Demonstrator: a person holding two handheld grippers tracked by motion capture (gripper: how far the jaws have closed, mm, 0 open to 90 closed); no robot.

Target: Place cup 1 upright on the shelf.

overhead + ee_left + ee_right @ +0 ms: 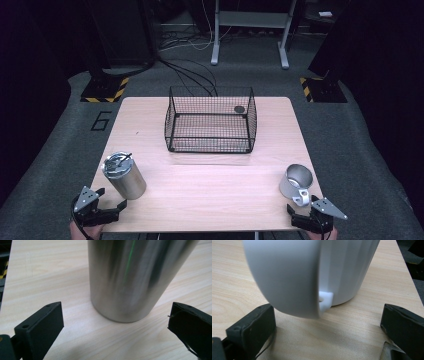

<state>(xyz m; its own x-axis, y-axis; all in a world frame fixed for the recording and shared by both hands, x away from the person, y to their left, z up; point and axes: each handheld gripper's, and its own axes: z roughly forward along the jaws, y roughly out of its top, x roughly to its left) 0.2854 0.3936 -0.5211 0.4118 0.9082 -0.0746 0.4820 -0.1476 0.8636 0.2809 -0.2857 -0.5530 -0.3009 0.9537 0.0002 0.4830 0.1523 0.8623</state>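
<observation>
The left gripper (111, 201) is held wide open, nothing grasped; the tall brushed-steel lidded tumbler (124, 176) stands just ahead of its fingers (40, 327), untouched. The right gripper (301, 206) is likewise spread, empty, with the handle of the white ribbed ceramic mug (295, 184) seen between its fingers (253, 326), uncontacted.

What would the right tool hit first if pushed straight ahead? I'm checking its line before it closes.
Most likely the handle of the white mug, which stands just ahead between the open right tool jaws.
</observation>
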